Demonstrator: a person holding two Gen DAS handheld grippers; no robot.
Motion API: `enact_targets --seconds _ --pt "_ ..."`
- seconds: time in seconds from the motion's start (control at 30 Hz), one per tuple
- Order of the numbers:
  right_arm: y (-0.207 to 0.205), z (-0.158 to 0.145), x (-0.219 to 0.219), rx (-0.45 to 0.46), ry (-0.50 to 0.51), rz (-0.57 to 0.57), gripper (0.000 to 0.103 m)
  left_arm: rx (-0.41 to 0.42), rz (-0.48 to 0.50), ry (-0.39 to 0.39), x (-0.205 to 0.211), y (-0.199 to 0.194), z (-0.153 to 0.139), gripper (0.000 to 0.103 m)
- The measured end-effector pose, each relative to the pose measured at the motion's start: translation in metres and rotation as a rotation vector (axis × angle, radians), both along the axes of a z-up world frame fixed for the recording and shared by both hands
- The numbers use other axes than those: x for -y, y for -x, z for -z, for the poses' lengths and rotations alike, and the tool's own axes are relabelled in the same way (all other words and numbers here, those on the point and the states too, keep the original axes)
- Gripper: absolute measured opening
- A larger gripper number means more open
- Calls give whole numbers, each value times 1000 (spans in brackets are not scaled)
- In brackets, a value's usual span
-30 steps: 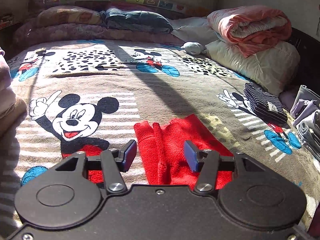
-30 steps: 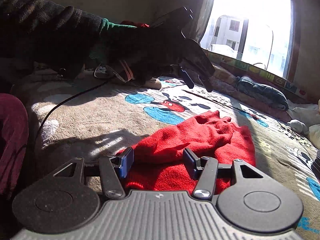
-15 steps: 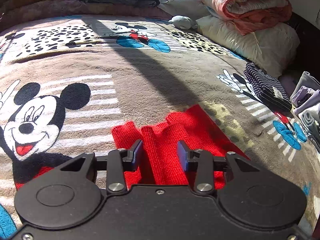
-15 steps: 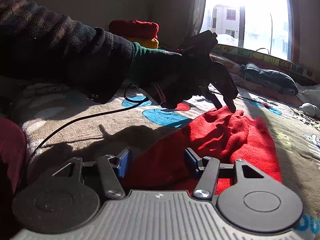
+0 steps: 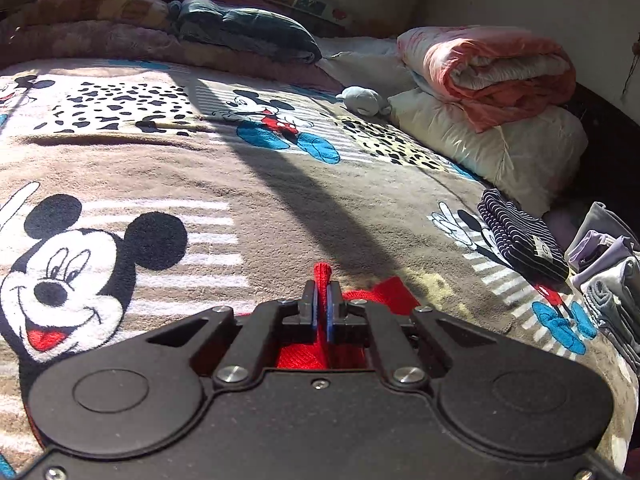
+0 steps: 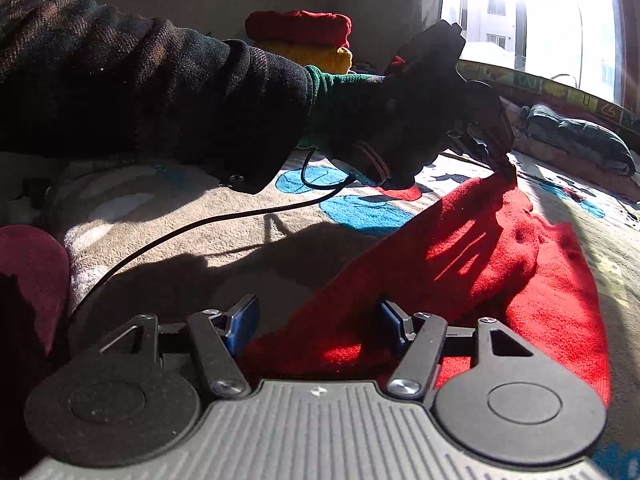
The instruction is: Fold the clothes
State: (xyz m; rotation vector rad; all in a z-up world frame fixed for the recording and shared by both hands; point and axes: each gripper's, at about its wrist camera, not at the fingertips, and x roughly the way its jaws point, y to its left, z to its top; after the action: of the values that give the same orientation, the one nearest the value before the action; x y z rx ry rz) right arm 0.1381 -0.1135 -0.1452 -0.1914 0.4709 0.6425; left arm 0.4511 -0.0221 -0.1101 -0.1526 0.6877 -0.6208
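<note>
Covering the whole bed, a cartoon-mouse blanket fills both views, sunlit and crossed by a broad shadow. At its far right edge a rolled pink quilt sits on a cream pillow; nearer lie a folded striped garment and a stack of grey and lilac clothes. On the blanket in front of both tools lies the red knit garment, partly flat, with one edge lifted into a taut ridge. The person's dark sleeve reaches across the right wrist view. The left gripper is clamped tight on a pinch of that red fabric, raising it off the blanket. The right gripper is spread wide, its blue pads on either side of the garment's near edge without pinching it.
</note>
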Motion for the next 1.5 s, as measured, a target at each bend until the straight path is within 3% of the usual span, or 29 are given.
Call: enact_targets --seconds 0.13,0.27,0.33,0.4,0.53,0.67,0.87,1.0,1.07,1.17,1.3,1.4,1.5 --pt "-2 3 -2 -30 19 3 66 -38 -33 -64 8 -3 14 2" --pt "-1 3 -2 -35 24 8 66 -22 -52 -129 13 3 13 4" --pt "3 0 2 -12 5 12 66 -6 -61 -132 10 14 5 11" --pt "8 -2 7 10 -13 16 66 29 -52 -143 1 41 -6 22" --pt "22 -8 21 32 -13 33 66 99 -34 -164 -16 95 -28 22" --pt "37 -18 43 22 -43 65 66 118 16 -171 -27 171 -37 22" --pt "64 -31 89 41 -24 197 66 114 67 -225 -16 270 -20 21" --pt "82 -24 116 52 -4 293 66 61 35 -236 -8 291 12 20" --pt "84 -15 121 43 16 316 66 39 9 -209 -6 289 27 20" --pt "84 -2 117 39 71 304 66 34 20 -156 -12 288 24 21" --pt "95 7 107 44 160 256 66 74 31 -85 -31 314 6 39" --pt "101 8 104 76 222 253 66 125 56 -126 -35 339 2 48" --pt "105 10 104 105 301 261 64 181 83 -265 -30 359 9 49"
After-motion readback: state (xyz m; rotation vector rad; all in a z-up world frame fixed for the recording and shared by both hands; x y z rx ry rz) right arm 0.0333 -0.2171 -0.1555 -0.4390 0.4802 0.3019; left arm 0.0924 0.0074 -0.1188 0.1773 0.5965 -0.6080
